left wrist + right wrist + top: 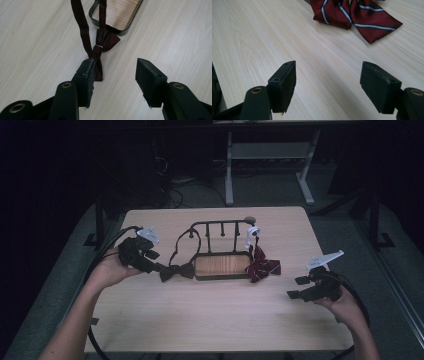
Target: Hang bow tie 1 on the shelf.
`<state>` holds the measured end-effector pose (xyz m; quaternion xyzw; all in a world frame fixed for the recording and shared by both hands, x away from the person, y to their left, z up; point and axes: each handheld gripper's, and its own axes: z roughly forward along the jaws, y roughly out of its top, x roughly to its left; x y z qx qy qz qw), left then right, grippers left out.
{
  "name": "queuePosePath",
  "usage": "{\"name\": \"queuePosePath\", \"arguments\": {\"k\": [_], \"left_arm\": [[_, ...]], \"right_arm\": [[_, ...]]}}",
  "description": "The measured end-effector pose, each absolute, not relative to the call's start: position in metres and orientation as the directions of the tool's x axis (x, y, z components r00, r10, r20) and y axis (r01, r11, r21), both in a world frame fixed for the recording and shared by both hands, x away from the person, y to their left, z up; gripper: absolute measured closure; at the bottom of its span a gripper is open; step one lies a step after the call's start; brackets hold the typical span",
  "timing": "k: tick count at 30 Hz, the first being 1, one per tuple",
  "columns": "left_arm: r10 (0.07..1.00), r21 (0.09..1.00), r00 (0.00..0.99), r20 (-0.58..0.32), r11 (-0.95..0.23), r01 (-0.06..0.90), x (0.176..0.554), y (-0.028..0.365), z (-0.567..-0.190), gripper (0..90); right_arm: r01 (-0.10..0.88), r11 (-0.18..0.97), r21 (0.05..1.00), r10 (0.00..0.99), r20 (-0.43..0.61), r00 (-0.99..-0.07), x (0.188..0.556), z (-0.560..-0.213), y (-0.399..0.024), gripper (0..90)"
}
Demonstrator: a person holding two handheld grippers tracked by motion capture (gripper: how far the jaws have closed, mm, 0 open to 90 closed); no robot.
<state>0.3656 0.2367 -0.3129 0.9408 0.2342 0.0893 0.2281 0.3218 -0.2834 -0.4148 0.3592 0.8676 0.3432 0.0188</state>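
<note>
The left gripper, jaws apart, seemingly just brushes the dark maroon fabric bow tie, which stretches lengthwise toward the wood-bottomed black metal rack.

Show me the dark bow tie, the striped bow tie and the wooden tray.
dark bow tie point(106, 40), left gripper view, on its right wing
striped bow tie point(372, 22), right gripper view, on its right wing
wooden tray point(220, 265), high view, on its bare floor

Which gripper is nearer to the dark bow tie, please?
Left. The left gripper sits right at the dark bow tie, one jaw touching it; the right gripper is far off, beyond the striped bow tie.
</note>
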Motion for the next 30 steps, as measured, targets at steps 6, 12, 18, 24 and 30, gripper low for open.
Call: {"name": "queuePosePath", "arguments": {"k": [6, 12, 18, 24, 30], "left_arm": [[0.487, 0.477, 0.872, 0.055, -0.779, 0.406, 0.361, 0.24, -0.32, 47.2], [0.491, 0.478, 0.87, 0.051, -0.777, 0.41, 0.357, 0.243, -0.328, 45.1], [0.494, 0.481, 0.868, 0.044, -0.772, 0.415, 0.353, 0.245, -0.336, 42.8], [0.496, 0.481, 0.867, 0.046, -0.772, 0.416, 0.348, 0.248, -0.344, 40.3], [0.505, 0.489, 0.862, 0.04, -0.762, 0.424, 0.344, 0.25, -0.35, 38.7]], "right_arm": [[0.615, 0.501, 0.609, 0.64, 0.218, -0.737, 0.321, -0.415, -0.285, 28.9], [0.617, 0.5, 0.607, 0.641, 0.219, -0.736, 0.321, -0.415, -0.285, 28.9], [0.616, 0.497, 0.611, 0.642, 0.218, -0.735, 0.321, -0.415, -0.286, 28.9], [0.617, 0.502, 0.606, 0.64, 0.22, -0.736, 0.321, -0.417, -0.285, 28.9], [0.617, 0.5, 0.607, 0.641, 0.219, -0.735, 0.32, -0.417, -0.285, 28.9]]}}
